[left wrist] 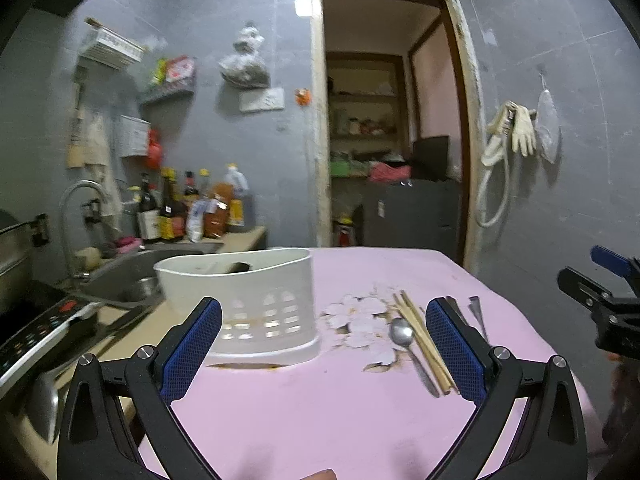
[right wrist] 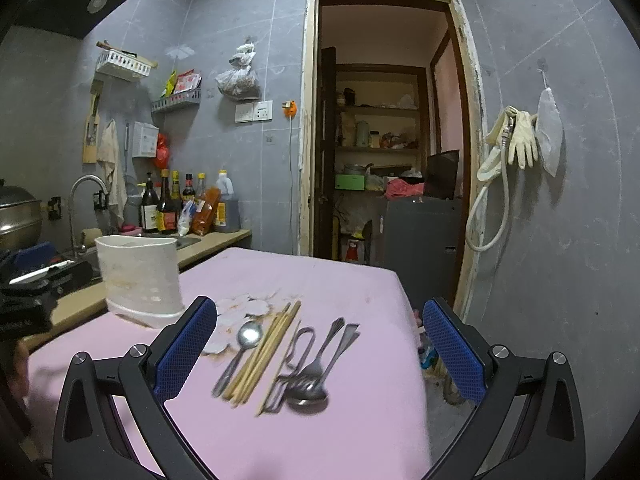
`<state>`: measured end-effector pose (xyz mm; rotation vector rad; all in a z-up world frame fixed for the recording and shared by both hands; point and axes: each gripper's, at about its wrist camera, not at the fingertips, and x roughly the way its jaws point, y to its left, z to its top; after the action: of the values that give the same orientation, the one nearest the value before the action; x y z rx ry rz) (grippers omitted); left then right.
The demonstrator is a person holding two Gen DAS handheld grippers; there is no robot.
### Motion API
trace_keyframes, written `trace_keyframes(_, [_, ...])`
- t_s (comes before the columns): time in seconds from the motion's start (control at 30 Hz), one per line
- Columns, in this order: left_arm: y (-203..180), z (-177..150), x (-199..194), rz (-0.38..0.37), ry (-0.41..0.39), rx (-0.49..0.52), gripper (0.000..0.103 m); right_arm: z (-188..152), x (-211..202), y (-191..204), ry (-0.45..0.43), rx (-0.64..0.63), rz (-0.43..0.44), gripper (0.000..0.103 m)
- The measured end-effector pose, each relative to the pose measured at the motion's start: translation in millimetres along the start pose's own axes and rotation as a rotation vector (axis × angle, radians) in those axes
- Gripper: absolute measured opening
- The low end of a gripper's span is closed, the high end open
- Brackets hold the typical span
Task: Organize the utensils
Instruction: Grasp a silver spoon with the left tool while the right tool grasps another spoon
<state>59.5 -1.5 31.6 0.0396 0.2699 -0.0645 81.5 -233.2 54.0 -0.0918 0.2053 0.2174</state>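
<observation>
A white perforated utensil holder (left wrist: pixel 248 300) stands at the left edge of the pink table (left wrist: pixel 320 408), with dark items inside; it also shows in the right wrist view (right wrist: pixel 140 280). A spoon (right wrist: pixel 240 354), several wooden chopsticks (right wrist: pixel 266 352) and a pile of forks and spoons (right wrist: pixel 312 372) lie on the pink table (right wrist: pixel 340 432). The spoon (left wrist: pixel 402 334) and chopsticks (left wrist: pixel 424 344) also show in the left wrist view. My left gripper (left wrist: pixel 324 340) is open and empty, just right of the holder. My right gripper (right wrist: pixel 320 344) is open and empty, above the utensils.
A sink (left wrist: pixel 132 276), faucet (right wrist: pixel 82 200) and sauce bottles (right wrist: pixel 176 208) line the counter on the left. An induction cooker (left wrist: pixel 36 328) sits at the near left. An open doorway (right wrist: pixel 384 140) is behind the table. A flower decal (left wrist: pixel 360 320) marks the tabletop.
</observation>
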Motion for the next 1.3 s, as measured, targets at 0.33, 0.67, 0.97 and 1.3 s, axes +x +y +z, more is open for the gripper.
trace_keyframes(0.33, [-24,9,72,-0.109,0.153,0.063,0.1,11,61,-32,0.11,-0.016,0.101,0.103])
trace_keyframes(0.67, [-37,-2,152,-0.166,0.334,0.044,0.1,-8,111,-55,0.275,0.037,0.12,0.103])
trace_keyframes(0.97, [-34,-22,194,-0.24,0.49,0.013,0.084,-19,149,-74,0.433,0.189,0.194,0.077])
trace_keyframes(1.3, [-23,-31,234,-0.345,0.648,-0.037,0.046,-33,181,-72,0.59,0.226,0.243,0.038])
